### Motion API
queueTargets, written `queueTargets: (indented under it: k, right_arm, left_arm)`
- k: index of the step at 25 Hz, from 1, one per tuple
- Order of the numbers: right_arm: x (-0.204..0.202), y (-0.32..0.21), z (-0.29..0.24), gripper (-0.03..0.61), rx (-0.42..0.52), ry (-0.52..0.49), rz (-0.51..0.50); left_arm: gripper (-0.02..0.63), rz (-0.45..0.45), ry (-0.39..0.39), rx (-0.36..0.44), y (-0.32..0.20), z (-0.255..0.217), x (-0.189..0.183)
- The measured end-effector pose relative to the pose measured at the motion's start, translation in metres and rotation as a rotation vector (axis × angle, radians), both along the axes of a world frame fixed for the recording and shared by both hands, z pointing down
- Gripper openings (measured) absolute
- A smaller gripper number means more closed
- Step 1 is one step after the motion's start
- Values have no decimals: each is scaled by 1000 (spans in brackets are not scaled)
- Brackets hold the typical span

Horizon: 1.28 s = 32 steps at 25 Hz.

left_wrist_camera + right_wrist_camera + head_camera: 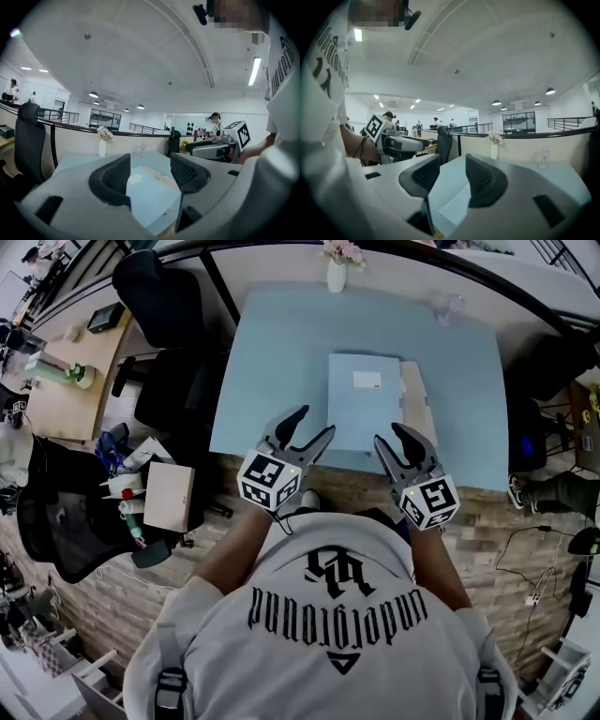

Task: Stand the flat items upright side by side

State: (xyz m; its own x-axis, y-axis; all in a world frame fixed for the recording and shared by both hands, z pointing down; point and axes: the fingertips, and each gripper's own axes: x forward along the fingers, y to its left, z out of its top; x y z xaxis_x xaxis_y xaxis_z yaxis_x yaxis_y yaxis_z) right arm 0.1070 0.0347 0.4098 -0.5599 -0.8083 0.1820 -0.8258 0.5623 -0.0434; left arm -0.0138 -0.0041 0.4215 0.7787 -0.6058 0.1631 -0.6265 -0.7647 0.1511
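Observation:
A light blue folder (364, 399) lies flat on the pale blue table (272, 362), on top of a beige folder (418, 397) whose right edge sticks out. My left gripper (315, 422) hovers at the table's near edge, just left of the folders, jaws open and empty. My right gripper (391, 435) hovers by the folders' near right corner, also open and empty. In the left gripper view the blue folder (150, 192) shows between and beyond the open jaws (150, 176). The right gripper view shows the folder's corner (454, 206) below its open jaws (452, 180).
A white vase of pink flowers (337, 273) and a small clear glass piece (450, 307) stand at the table's far edge. A black office chair (159, 296) and a cardboard box (169, 495) sit to the left. A partition wall runs behind the table.

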Motion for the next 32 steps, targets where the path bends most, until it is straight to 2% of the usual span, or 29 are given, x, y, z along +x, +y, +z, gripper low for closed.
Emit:
queueTargets:
  k: [4,12,17,21,27,32]
  right_arm:
    - [6,-21,16,176,-45,12,36]
    - [53,-63,67,181,-200,11,104]
    - [86,-96,124,195,-369,61,88]
    - [112,-119,175,199,-498,66,111]
    - [139,-142,243,207,-713,3,132]
    - [145,-154,279,218,-821,-30,114]
  left_arm:
    - [279,22,-1,-62,-27,20,-1]
    - [288,36,-54,-199,-71,71,26]
    - [301,40,-109,-341,-98,127,49]
    - [305,15,-146,-464,-118,177,52]
    - [328,-53,-175,-691,-142,245,55]
    - [356,-82,-179,-817,-147,286,57]
